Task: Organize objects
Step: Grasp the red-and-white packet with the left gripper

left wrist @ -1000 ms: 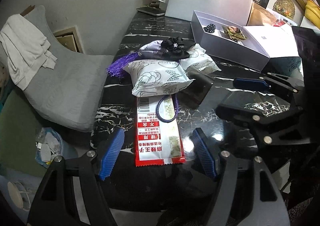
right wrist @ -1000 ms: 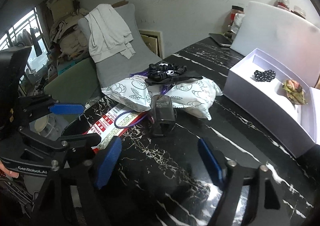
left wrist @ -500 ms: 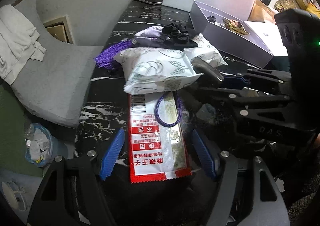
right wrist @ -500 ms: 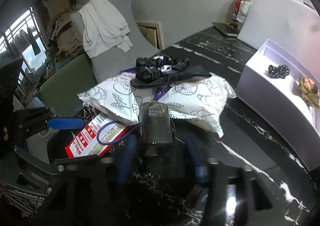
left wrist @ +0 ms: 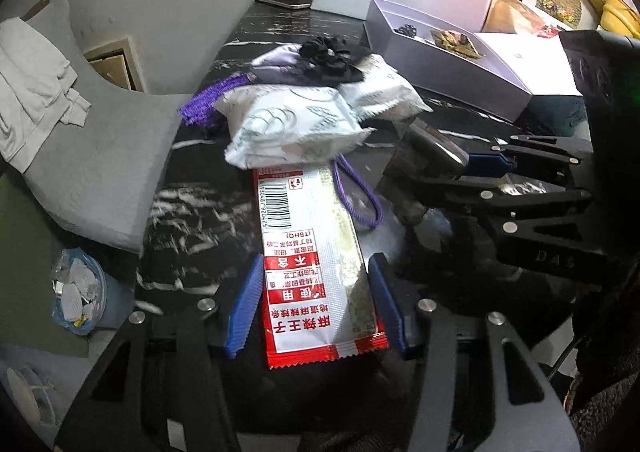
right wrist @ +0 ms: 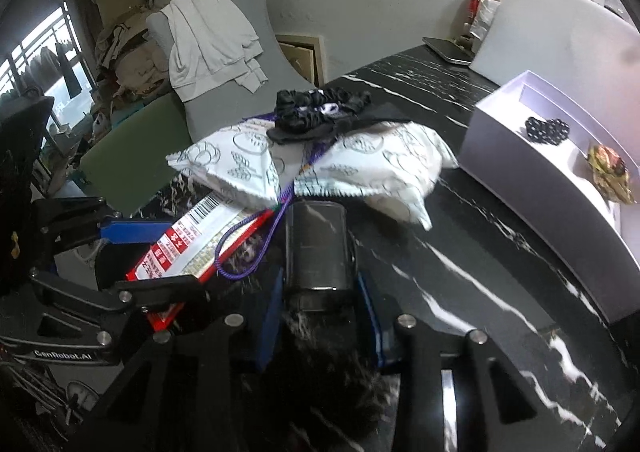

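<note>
Pads of right gripper (right wrist: 320, 316) clamp both sides of a dark smoky box (right wrist: 316, 248) w/ rounded corners, resting on the black marble table (right wrist: 460, 264). Left gripper (left wrist: 316, 304) jaws have just been closing; narrowed round the red-and-white snack packet (left wrist: 316, 272), pads just beside its edges, contact unclear. Packet shows a barcode, "(TBHQ)" and Chinese print in white on red, too small to read for certain. Left gripper body reads "GenRobot.AI" in right wrist view. Purple cord loop (left wrist: 360, 195) lies over packet's top. Beyond: two white leaf-print pouches (right wrist: 312, 167), black scrunchie (right wrist: 320, 107) on top. Open white box (right wrist: 560, 179) to right.
</note>
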The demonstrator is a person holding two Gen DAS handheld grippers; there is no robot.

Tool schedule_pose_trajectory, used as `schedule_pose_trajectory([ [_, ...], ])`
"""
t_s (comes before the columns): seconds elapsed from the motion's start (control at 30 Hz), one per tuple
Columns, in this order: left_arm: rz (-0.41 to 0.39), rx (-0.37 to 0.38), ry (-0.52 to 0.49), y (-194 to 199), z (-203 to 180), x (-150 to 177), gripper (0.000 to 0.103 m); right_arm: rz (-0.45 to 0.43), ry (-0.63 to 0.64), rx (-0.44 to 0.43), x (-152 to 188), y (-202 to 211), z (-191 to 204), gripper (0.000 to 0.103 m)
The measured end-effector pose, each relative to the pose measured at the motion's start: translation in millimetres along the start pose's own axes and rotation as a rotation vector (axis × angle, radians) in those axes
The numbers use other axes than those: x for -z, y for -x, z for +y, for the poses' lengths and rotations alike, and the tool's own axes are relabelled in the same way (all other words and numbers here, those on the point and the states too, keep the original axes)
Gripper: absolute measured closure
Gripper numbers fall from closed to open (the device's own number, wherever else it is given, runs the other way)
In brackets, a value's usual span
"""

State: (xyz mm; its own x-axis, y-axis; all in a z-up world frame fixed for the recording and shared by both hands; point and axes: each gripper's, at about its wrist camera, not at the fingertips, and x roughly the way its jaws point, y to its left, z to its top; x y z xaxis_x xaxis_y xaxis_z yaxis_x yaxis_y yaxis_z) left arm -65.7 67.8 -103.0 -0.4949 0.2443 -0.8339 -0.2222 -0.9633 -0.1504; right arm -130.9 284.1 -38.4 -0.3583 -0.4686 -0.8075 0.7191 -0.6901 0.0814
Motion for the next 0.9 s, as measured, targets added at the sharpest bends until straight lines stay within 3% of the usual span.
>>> schedule_pose_trajectory([
  [0.17, 0.022, 0.037, -0.021, 9, -17, 17, 0.057, 0.004, 0.013, 0.017, 17, 15, 3, 0.067],
  [0.3, 0.017, 0.018, -0.044, 12, -31, 25, 0.057, 0.003, 0.020, 0.028, 31, 26, 4, 0.067],
  [0.37, 0.016, 0.016, -0.031, 11, -33, 24, 0.055, 0.001, 0.019, 0.034, 37, 29, 4, 0.067],
  [0.43, 0.023, 0.009, -0.013, 9, -36, 21, 0.041, 0.002, 0.009, 0.041, 42, 32, 2, 0.067],
  [0.6, 0.026, 0.005, 0.034, 0, -37, 8, 0.032, 0.003, -0.005, 0.052, 49, 34, -2, 0.067],
  [0.9, 0.001, -0.116, -0.004, -15, -45, -6, 0.031, -0.003, -0.008, 0.065, 49, 33, -3, 0.067],
])
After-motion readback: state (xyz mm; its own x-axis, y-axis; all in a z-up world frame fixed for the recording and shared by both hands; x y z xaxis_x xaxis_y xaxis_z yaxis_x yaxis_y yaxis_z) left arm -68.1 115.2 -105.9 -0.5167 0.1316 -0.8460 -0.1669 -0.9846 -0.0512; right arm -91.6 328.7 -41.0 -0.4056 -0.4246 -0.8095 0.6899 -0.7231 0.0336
